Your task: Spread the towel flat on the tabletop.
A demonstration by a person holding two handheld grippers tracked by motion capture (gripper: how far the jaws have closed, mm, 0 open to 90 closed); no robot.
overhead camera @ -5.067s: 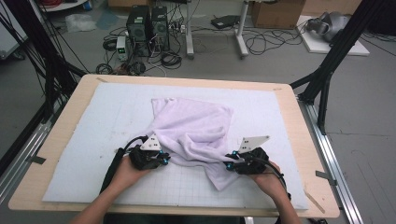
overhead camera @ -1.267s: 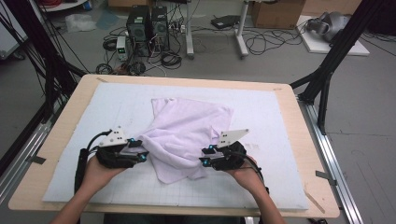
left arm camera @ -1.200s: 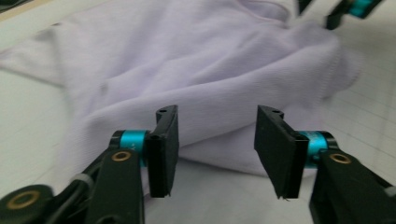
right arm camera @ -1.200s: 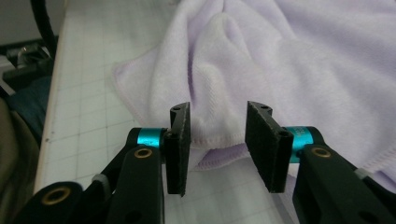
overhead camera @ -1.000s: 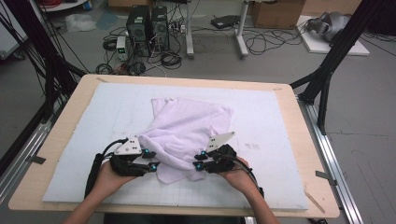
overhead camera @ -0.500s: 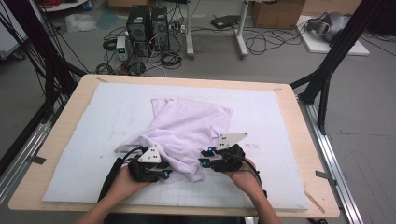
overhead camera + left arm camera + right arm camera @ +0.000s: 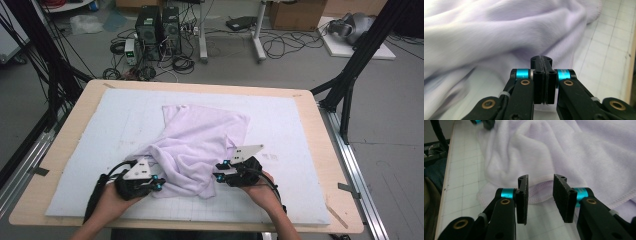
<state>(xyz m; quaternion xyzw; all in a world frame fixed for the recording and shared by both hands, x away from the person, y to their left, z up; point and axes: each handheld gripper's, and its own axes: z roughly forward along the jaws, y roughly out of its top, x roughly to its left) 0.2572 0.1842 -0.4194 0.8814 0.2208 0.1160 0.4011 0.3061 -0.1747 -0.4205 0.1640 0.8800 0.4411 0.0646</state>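
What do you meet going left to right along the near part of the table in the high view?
Left hand → left gripper → lavender towel → right gripper → right hand → bare white mat → wooden table edge.

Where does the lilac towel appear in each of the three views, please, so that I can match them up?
High view: the lilac towel lies crumpled at mid-table on the white mat, between both grippers.
Left gripper view: the towel spreads across the top, beyond the shut left gripper.
Right gripper view: it spans the upper part; its hem runs past the open right gripper.
Shared landmark: the mat's grid lines.
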